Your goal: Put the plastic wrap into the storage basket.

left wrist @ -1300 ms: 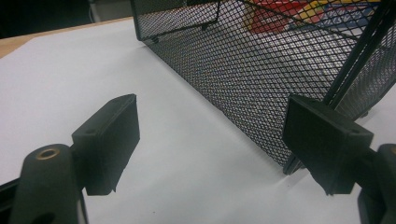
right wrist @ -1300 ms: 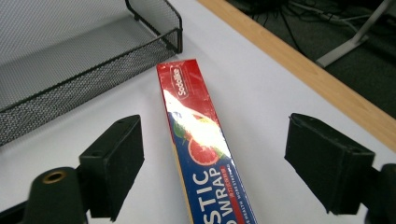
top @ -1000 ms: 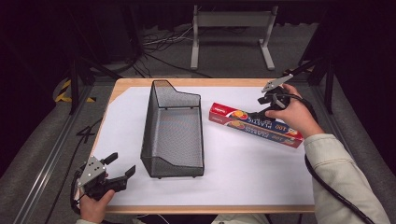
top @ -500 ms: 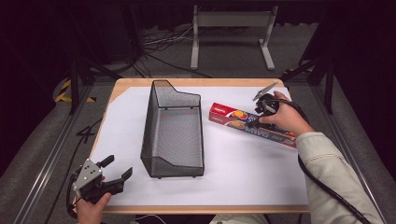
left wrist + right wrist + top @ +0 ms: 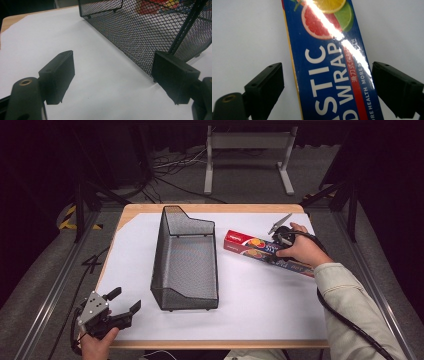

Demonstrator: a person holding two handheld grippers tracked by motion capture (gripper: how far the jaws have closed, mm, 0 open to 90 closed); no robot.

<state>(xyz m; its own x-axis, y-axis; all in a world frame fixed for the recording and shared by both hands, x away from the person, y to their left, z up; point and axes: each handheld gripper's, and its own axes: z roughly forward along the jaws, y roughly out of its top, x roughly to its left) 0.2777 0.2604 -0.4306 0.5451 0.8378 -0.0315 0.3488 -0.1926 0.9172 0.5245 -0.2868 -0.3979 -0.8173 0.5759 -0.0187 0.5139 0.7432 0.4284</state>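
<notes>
High view: wooden desk [image 5: 135, 211] covered by a white paper sheet [image 5: 250, 295]. Black wire-mesh basket [image 5: 185, 262] stands a little left of the desk's middle, long axis running from far edge toward near edge, its taller end at the far side. Plastic wrap box [image 5: 250, 245], long, blue and red, lies flat on the paper toward the right edge, angled, one end pointing at the basket and apart from it. Right hand [image 5: 302, 251] rests over the middle-right part of the box, holding the right gripper [image 5: 276, 251] down at it; a black cable [image 5: 345, 317] trails back along the pale sleeve [image 5: 350, 305]. Left gripper [image 5: 122, 304] at the near-left corner of the desk, held by the left hand [image 5: 97, 342], jaws spread apart, nothing between them, pointing toward the basket's near end. Left gripper view: left gripper [image 5: 112, 77] with jaws wide open over bare paper [image 5: 37, 37], holding nothing; the basket's [image 5: 150, 32] mesh wall stands just ahead and to the right, red and yellow print of the box blurred through the mesh. Right gripper view: right gripper [image 5: 327, 87] directly above the box [image 5: 332, 75], jaws open wide, one on each side of it and clear of its edges; lettering "STIC WRAP" and a grapefruit and citrus slice picture readable, glare streak across the lid.
</notes>
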